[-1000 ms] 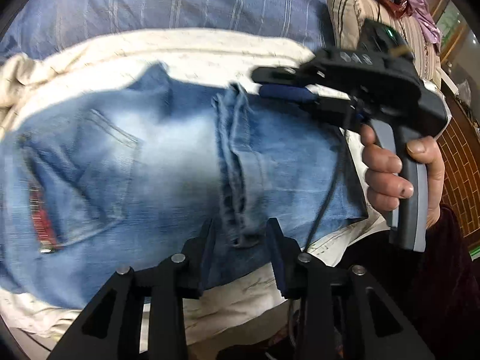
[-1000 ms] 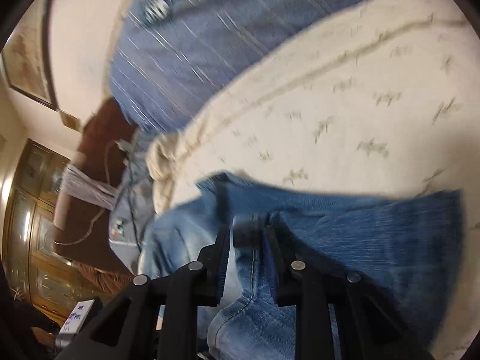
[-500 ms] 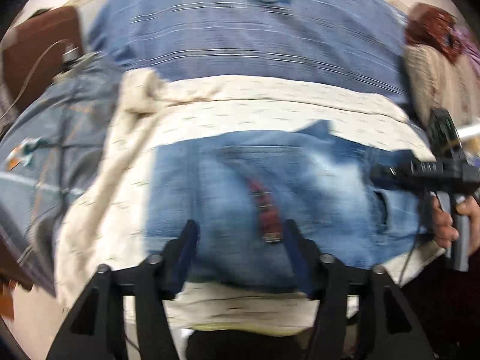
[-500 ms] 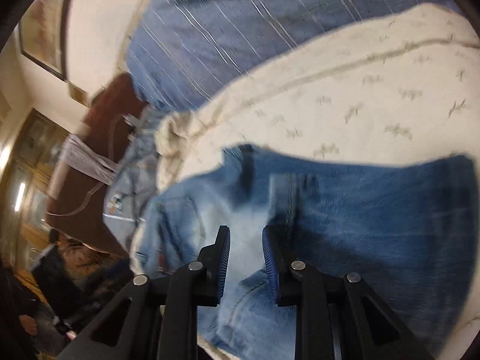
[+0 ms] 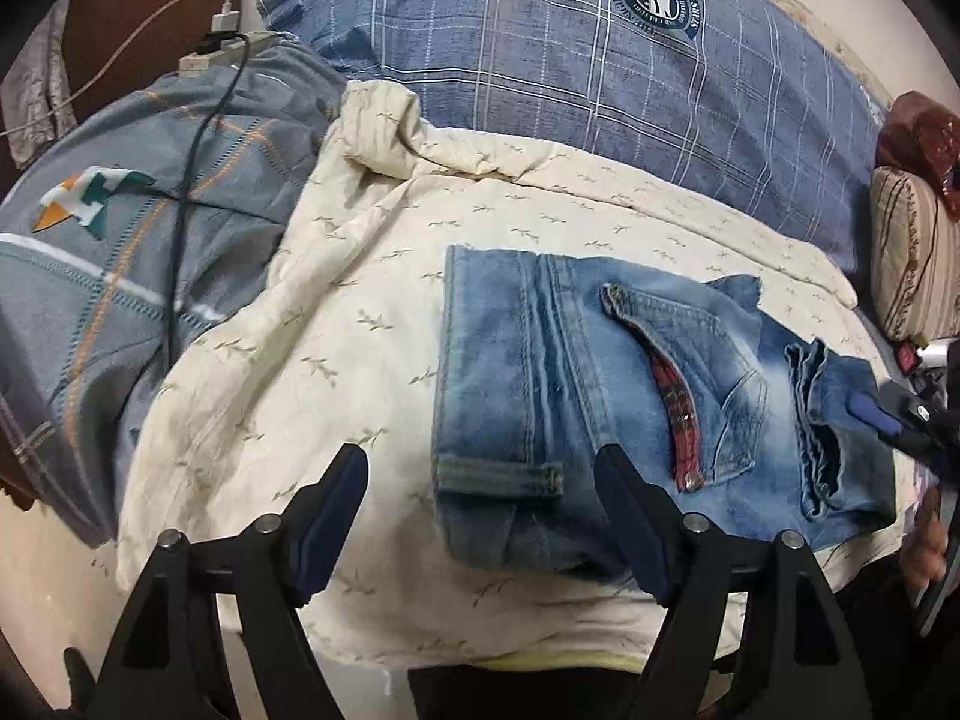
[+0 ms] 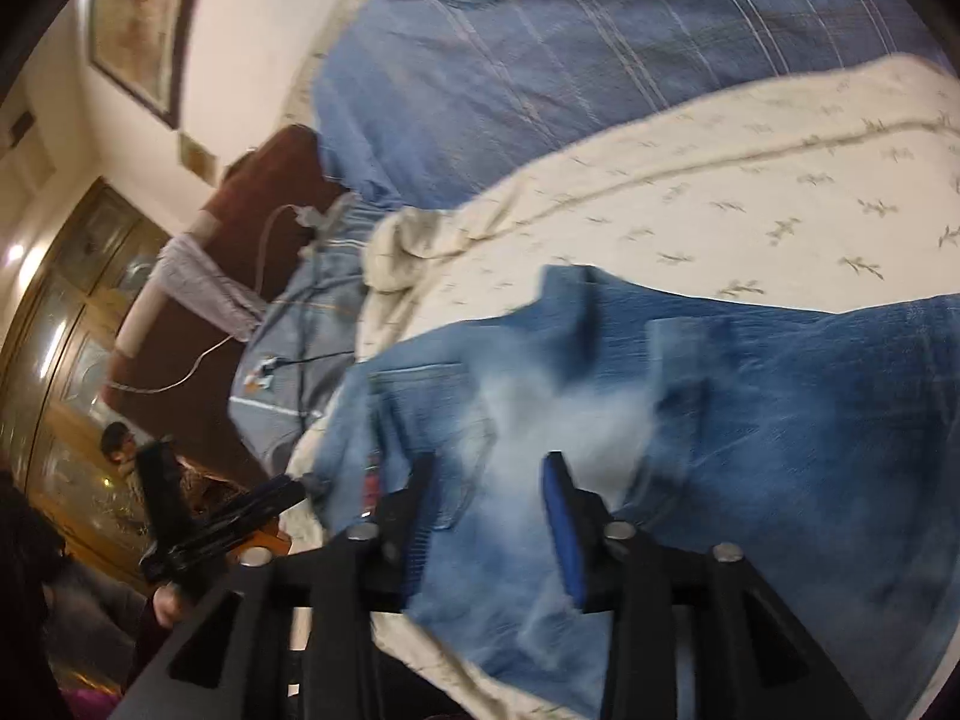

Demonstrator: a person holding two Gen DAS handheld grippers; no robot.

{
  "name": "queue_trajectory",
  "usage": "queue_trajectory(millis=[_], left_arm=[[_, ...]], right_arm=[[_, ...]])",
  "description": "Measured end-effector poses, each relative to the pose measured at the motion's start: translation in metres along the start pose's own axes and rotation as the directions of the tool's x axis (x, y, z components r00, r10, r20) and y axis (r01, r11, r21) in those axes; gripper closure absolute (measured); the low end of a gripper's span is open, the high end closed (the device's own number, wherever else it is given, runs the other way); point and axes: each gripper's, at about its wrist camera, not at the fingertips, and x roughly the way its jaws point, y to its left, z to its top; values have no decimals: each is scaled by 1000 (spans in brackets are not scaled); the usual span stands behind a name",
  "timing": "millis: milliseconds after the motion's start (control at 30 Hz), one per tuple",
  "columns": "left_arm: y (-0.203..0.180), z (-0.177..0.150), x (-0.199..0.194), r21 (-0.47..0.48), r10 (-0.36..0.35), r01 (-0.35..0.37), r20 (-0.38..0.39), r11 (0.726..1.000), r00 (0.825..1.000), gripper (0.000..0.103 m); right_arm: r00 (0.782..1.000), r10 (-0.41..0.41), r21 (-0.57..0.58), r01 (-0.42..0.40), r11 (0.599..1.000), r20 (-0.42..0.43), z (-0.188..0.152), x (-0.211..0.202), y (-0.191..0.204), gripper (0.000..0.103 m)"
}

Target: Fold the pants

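Pants [image 5: 600,384] lie folded into a compact stack on the bed [image 5: 336,360], at two o'clock from my left gripper [image 5: 480,510]. Both it and my right gripper [image 6: 489,516] have just spread apart, empty; folding looks nearly done.

Likely home bedroom: bed sheet [image 5: 372,324], pillows [image 5: 600,78].

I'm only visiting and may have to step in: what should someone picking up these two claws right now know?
Left claw: jaws have just been opening, wide apart, holding nothing, hovering by the near-left edge of the jeans.
Right claw: jaws have just been opening, over the denim, not gripping.
Jeans: folded into a compact stack on the cream sheet.
Left: perhaps a last fold or smoothing.
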Motion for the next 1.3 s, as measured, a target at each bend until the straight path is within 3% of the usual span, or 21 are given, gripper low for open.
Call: queue_trajectory(millis=[100, 200, 433, 467, 500, 600, 633, 667, 833, 1000, 1100, 1300], left_arm=[[2, 5, 13, -23, -64, 63, -24, 998, 998, 22], [7, 10, 31, -87, -121, 116, -60, 989, 991, 22], [8, 12, 60, -162, -196, 180, -90, 970, 977, 22], [9, 12, 63, -174, -215, 198, -86, 965, 973, 27], [9, 13, 66, -183, -250, 232, -83, 955, 965, 40], [6, 18, 75, -197, -304, 282, -93, 939, 948, 65], [4, 20, 76, -191, -314, 292, -94, 937, 945, 68], [1, 22, 76, -181, -313, 293, -92, 939, 945, 74], [-8, 25, 69, -104, -279, 271, -73, 957, 957, 78], [1, 24, 79, -166, -310, 294, -83, 941, 947, 66], [0, 24, 79, -160, -325, 310, -75, 937, 943, 65], [-9, 25, 67, -82, -276, 272, -38, 959, 960, 87]], right_arm=[[999, 23, -31, -22, 999, 32, -10, -8, 13, 46], [998, -17, -53, 20, 998, 54, -13, -13, 14, 46], [995, -59, 37, 56, 998, 82, -4, -17, -10, 46], [994, -71, 44, 67, 997, 81, -4, -15, -12, 46], [994, -76, 49, 73, 996, 77, -3, -14, -14, 46], [993, -96, 53, 93, 994, 70, -3, -11, -16, 46], [992, -100, 54, 97, 994, 71, -3, -11, -16, 46], [992, -103, 55, 99, 994, 73, -3, -10, -17, 46], [988, -136, 61, 132, 989, 68, -2, -7, -19, 47], [985, -160, 79, 154, 985, 65, -2, -2, -24, 46], [983, -171, 73, 166, 983, 65, -2, -2, -23, 47], [977, -193, 82, 186, 979, 86, -2, -5, -26, 47]])
